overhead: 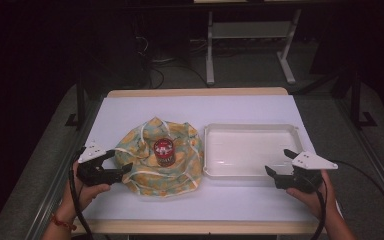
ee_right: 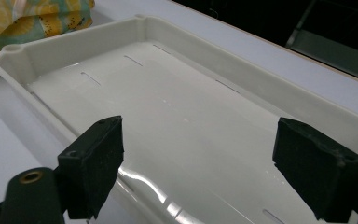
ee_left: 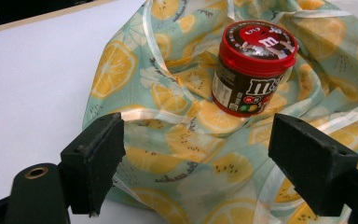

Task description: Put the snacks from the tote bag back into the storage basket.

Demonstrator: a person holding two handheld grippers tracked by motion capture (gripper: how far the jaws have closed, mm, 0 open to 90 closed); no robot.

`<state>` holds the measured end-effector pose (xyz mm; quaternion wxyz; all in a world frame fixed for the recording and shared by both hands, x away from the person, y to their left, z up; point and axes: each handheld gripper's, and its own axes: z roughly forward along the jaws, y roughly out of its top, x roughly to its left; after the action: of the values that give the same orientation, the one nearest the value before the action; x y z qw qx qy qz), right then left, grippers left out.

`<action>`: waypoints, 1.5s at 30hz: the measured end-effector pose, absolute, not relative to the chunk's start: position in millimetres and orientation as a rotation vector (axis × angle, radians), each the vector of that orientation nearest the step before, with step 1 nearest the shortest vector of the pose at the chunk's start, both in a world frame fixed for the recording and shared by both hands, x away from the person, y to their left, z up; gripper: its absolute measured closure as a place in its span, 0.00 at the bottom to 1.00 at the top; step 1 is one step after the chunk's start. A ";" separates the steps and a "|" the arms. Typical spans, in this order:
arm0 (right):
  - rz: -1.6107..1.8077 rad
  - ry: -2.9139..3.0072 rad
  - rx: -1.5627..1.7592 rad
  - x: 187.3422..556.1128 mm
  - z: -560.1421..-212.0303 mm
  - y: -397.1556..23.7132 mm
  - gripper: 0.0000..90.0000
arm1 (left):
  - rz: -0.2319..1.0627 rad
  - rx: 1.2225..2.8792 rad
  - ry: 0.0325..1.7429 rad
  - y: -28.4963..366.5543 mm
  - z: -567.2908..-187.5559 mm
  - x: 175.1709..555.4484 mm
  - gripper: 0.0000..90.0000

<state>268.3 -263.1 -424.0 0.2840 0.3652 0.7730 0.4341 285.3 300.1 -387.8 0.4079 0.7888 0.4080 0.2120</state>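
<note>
Candy jar (overhead: 164, 152): upright on my fruit-print cloth (overhead: 145, 172), table's left half.
Left gripper (overhead: 121, 162): jaws spread, at cloth's left edge.
Right gripper (overhead: 278, 163): jaws spread, over white tray (overhead: 250, 129) near-right corner.

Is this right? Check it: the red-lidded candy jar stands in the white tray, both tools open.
Not quite. The candy jar stands on the lemon-print cloth, left of the white tray, which holds nothing; the high view shows it. The left tool and right tool are open.

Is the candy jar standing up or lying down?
Standing up. The M&M's jar sits on the lemon-print cloth with its red lid on top.
</note>
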 end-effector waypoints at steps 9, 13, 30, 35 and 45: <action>1.167 2.074 0.976 268.6 -424.7 -263.2 0.17 | 0.533 1.985 1.047 292.9 -380.3 285.4 0.20; 1.168 2.079 0.973 268.9 -425.2 -262.7 0.17 | 0.518 1.995 1.037 287.5 -376.5 287.0 0.20; 1.170 2.079 0.976 269.0 -425.5 -263.7 0.17 | 0.462 2.064 1.021 262.9 -368.7 302.9 0.20; 1.169 2.080 0.978 269.0 -425.8 -263.6 0.17 | 0.439 2.097 1.001 255.0 -367.9 308.6 0.20; 1.169 2.082 0.977 269.0 -426.1 -263.4 0.17 | 0.410 2.165 0.973 242.8 -367.5 321.7 0.20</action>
<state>269.0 -263.4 -426.1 0.2770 0.3638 0.7754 0.4355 321.7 242.8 -367.5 0.3583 0.8391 0.3773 0.1587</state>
